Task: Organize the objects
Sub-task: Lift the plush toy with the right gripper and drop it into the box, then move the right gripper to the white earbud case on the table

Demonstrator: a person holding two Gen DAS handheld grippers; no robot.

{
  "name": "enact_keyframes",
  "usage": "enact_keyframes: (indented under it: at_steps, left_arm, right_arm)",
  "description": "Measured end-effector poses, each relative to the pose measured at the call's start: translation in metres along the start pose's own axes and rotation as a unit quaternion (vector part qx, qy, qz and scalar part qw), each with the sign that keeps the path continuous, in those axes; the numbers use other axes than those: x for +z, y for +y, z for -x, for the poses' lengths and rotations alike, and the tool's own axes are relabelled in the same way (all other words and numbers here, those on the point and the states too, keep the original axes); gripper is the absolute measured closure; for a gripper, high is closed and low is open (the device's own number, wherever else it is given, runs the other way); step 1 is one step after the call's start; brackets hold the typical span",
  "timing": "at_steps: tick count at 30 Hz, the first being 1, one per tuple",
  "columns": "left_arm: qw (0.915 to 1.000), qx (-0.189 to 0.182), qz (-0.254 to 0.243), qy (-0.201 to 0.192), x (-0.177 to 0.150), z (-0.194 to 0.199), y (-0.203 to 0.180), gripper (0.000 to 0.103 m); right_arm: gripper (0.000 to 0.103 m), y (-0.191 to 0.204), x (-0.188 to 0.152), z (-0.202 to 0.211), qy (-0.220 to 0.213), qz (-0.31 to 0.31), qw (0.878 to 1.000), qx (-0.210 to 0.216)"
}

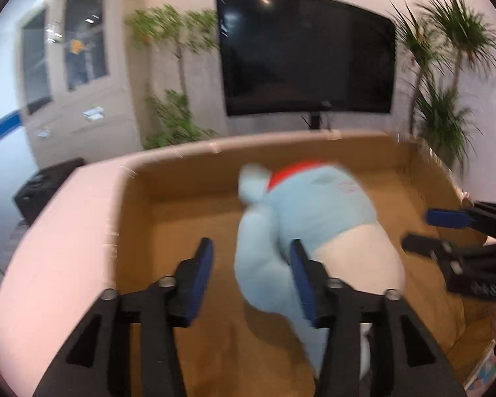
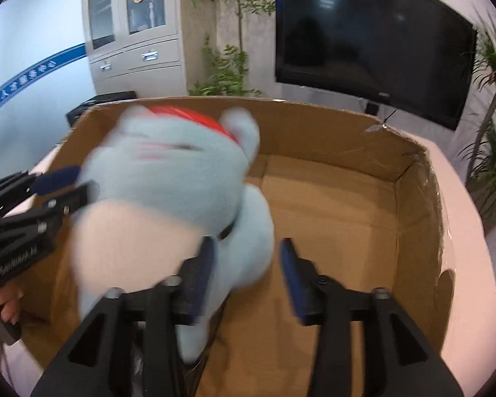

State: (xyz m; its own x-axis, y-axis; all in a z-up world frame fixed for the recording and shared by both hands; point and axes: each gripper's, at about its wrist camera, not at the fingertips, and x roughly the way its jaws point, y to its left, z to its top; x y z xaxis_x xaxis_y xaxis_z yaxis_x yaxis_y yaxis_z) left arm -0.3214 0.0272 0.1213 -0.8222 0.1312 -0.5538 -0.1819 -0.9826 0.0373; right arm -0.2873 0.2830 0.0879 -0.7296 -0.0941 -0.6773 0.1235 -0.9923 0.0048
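Left wrist view: the left claw [image 1: 251, 264] gapes wide over the box [image 1: 168, 178], gripping nothing; the blurred plush [image 1: 314, 218] seems to lie inside, brushing one finger. The right claw [image 1: 423, 231] is parted and empty beside it. Right wrist view alone shows a cabinet [image 2: 135, 29]. A white table [image 2: 463, 231] carries the box; a TV [image 1: 307, 53] hangs behind.

My left gripper [image 1: 251, 274] and right gripper [image 2: 246, 273] both sit over the open top of the cardboard box [image 2: 413, 198], fingers spread, nothing gripped. Obstacle: blue plush toy [image 2: 168, 182] fills the box's left-centre. It touches my left gripper's right finger and my right gripper's left finger. Free room: bare box floor to my right of the toy. Box walls bound all sides; entry from above only.
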Motion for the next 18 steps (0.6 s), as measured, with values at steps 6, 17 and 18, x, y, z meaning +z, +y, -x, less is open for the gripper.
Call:
enact_keyframes:
  at_steps: [6,17,18]
  left_arm:
    - [0.9973,-0.065,0.000,-0.033,-0.019,0.085,-0.006,0.031]
    - [0.9710,-0.226,0.037,0.068,-0.176,0.164,-0.060,0.025]
    - [0.9718,-0.224,0.032,0.066,-0.182,0.167,-0.066,0.025]
  right_arm:
    - [0.027,0.012,-0.026,0.081,-0.044,0.017,0.999,0.000]
    - [0.025,0.019,-0.191,0.184,-0.035,0.008,0.999,-0.016]
    - [0.025,0.021,-0.202,0.184,-0.033,0.010,0.999,-0.023]
